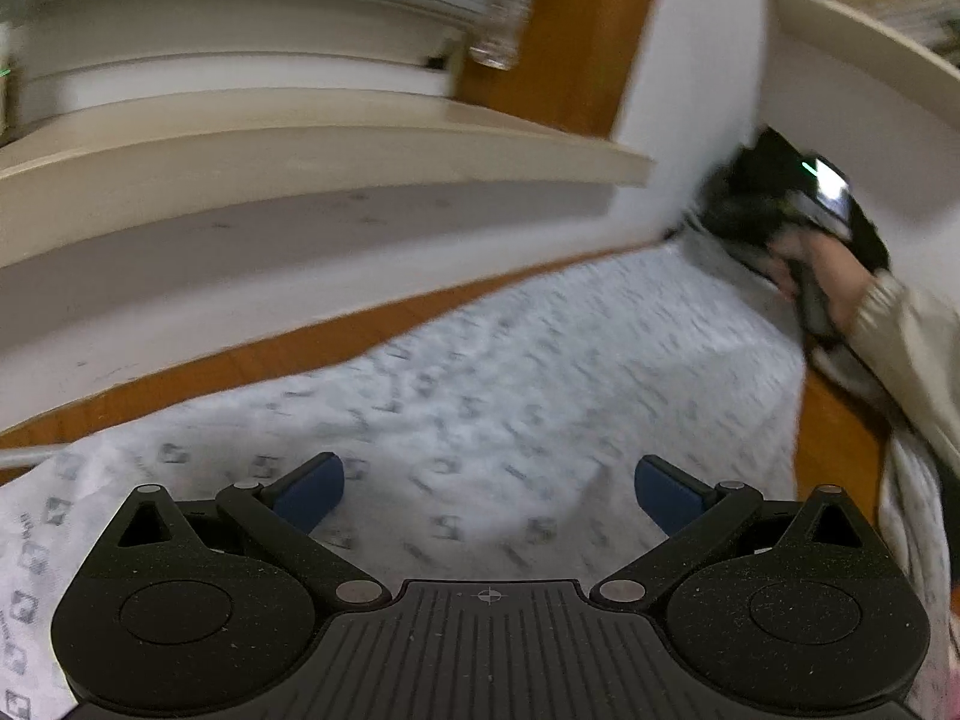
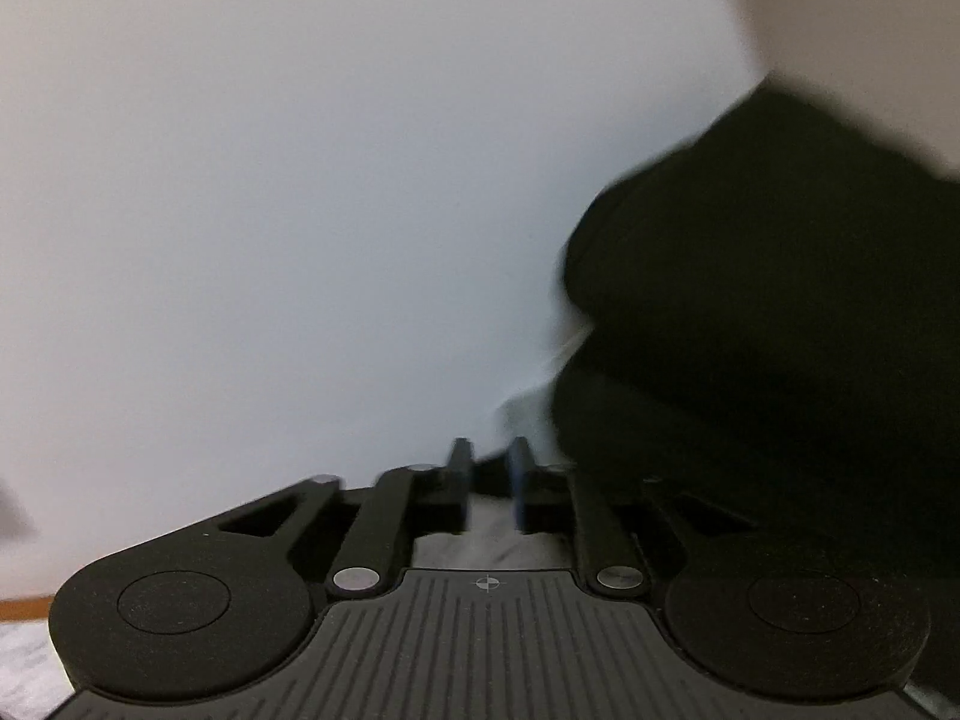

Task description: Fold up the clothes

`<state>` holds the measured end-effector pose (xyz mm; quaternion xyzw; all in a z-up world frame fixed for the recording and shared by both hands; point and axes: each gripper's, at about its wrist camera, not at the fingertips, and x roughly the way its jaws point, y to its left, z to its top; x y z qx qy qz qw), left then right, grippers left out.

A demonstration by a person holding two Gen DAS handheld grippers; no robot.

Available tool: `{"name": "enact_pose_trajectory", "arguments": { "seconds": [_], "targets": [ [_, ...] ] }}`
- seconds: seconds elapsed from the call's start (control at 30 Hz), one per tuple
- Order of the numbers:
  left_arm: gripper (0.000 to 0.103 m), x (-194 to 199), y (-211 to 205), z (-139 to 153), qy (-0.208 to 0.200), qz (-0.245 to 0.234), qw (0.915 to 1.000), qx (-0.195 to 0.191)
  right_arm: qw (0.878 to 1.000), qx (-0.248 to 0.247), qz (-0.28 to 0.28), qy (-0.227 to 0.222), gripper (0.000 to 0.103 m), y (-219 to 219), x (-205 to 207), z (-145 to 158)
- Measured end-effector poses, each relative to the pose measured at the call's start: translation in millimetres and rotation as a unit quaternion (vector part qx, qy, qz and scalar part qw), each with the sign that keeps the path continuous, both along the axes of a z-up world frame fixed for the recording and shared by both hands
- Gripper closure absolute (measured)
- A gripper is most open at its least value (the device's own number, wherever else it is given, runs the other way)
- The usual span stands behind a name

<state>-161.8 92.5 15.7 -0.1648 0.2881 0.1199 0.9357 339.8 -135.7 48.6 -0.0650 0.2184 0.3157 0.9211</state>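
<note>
Wood floor [image 1: 336,330] with white shelving [image 1: 300,144] and a white panel [image 1: 690,60] behind. No table, so the work surface is the floor itself.

White printed garment [image 1: 480,396] lies spread flat on the floor, its far edge close to the shelving base and its right edge running to the person's sleeve [image 1: 918,336]. Flat spread suits a fold-over.

Black cloth [image 2: 780,330] is bunched at the garment's far right corner. Can't tell whether it's a separate piece.

Left gripper [image 1: 489,489] hovers low over the near edge, jaws wide, nothing between the blue pads [image 1: 312,489]. Probably staged to pinch that edge.

Right gripper [image 2: 489,477], in the person's hand [image 1: 822,276] at the far right corner, has jaws narrow. A dark strip sits between them, but it's too blurred to tell whether it's pinched.
</note>
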Motion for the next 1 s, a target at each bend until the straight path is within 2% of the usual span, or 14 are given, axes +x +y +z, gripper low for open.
{"name": "enact_pose_trajectory", "arguments": {
  "seconds": [0.03, 0.07, 0.13, 0.27, 0.4, 0.53, 0.73, 1.0],
  "targets": [
    [0.000, -1, 3, 0, -0.004, 0.007, 1.0000, -0.006, 1.000, -0.004, 0.024, 0.010, 0.062, 0, -3, -1],
    [0.000, -2, 5, 0, -0.008, 0.008, 0.9999, -0.011, 0.998, -0.007, 0.052, 0.028, 0.060, -1, -7, -1],
    [0.000, -1, 5, 0, -0.007, 0.007, 0.9999, -0.009, 0.992, -0.028, 0.102, 0.062, 0.060, 3, -17, -5],
    [0.000, 2, 1, 1, 0.001, 0.003, 1.0000, 0.004, 0.978, -0.069, 0.185, 0.073, 0.056, 11, -56, -13],
    [0.000, 1, 1, 1, -0.001, 0.003, 1.0000, 0.000, 0.967, -0.066, 0.233, 0.085, 0.052, 14, -79, -21],
    [0.000, 1, 1, 1, 0.000, 0.003, 1.0000, 0.002, 0.961, -0.077, 0.252, 0.078, 0.049, 17, -92, -29],
    [0.000, 2, -2, 1, 0.005, -0.001, 1.0000, 0.008, 0.964, -0.066, 0.253, 0.052, 0.042, 9, -101, -35],
    [0.000, 4, -4, 1, 0.010, -0.002, 0.9998, 0.015, 0.965, -0.064, 0.249, 0.054, 0.039, 10, -97, -38]
  ]
}}
